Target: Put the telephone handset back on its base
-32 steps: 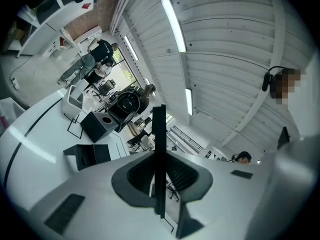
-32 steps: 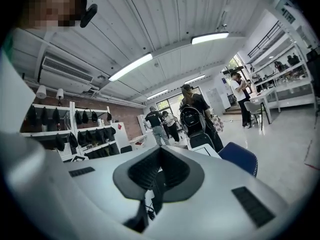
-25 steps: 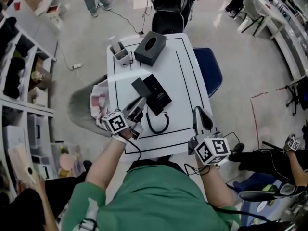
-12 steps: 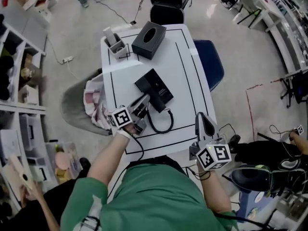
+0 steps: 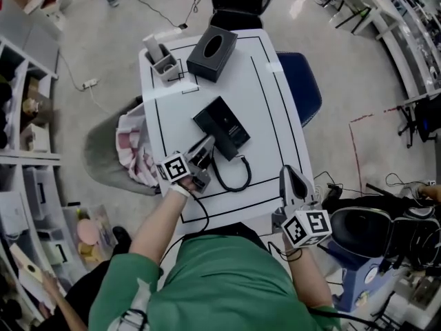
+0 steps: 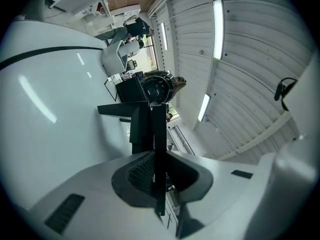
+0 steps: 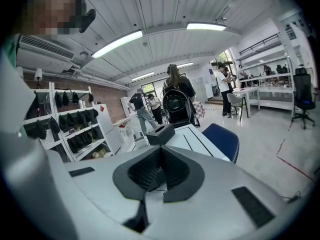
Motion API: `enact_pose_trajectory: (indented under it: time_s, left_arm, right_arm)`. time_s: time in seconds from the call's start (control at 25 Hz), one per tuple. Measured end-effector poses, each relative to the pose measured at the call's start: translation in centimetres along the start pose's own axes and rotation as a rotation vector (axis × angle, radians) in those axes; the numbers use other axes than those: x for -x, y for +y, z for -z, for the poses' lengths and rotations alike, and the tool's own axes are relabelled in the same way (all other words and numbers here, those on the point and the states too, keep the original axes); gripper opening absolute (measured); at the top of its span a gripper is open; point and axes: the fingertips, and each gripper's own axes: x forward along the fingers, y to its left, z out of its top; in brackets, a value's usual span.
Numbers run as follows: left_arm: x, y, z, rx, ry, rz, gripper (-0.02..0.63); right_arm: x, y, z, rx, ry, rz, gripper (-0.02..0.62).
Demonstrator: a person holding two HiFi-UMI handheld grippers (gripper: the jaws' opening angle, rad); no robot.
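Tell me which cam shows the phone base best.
Head view: the phone base lies whole on the white table, seen from above. Left gripper view gives only dark edge-on shapes past the held handset. Right gripper view doesn't show it; the jaws block the near table.

White table [image 5: 269,109], black lines marked. Far end: black tissue box [image 5: 212,52], grey holder [image 5: 164,64] beside it. Middle: black telephone base [image 5: 222,127]; looped cord [image 5: 238,182] nearer.

Bright even indoor light, ceiling strip lights [image 7: 117,43] glaring, strong fisheye bending, dark vignetted corners
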Motion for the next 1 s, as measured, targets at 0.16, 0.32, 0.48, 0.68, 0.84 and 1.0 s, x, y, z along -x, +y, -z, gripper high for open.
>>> enact_pose_trajectory:
  time_s: [0.16, 0.32, 0.48, 0.68, 0.84, 1.0]
  left_arm:
    - [0.1, 0.9, 0.5, 0.009, 0.004, 0.002, 0.079]
    - [0.2, 0.8, 0.2, 0.011, -0.017, 0.022, 0.078]
    - [0.2, 0.7, -0.1, 0.017, -0.034, 0.034, 0.078]
    - [0.0, 0.6, -0.4, -0.016, -0.029, 0.017, 0.078]
    - [-0.1, 1.3, -0.4, -0.009, -0.028, -0.038, 0.078]
    - [0.2, 1.8, -0.2, -0.007, -0.022, -0.104, 0.08]
  right_arm:
    - [0.0, 0.4, 0.1, 0.006, 0.013, 0.009, 0.022]
    - [-0.1, 1.0, 0.1, 0.014, 0.018, -0.004, 0.022]
    - [0.2, 1.8, 0.0, 0.017, 0.031, -0.013, 0.023]
    - [0.4, 2.4, -0.2, 0.022, 0.034, -0.031, 0.023]
    - [0.4, 2.6, -0.4, 0.024, 0.026, -0.036, 0.023]
    - [0.7, 2.8, -0.5, 0.021, 0.014, -0.033, 0.022]
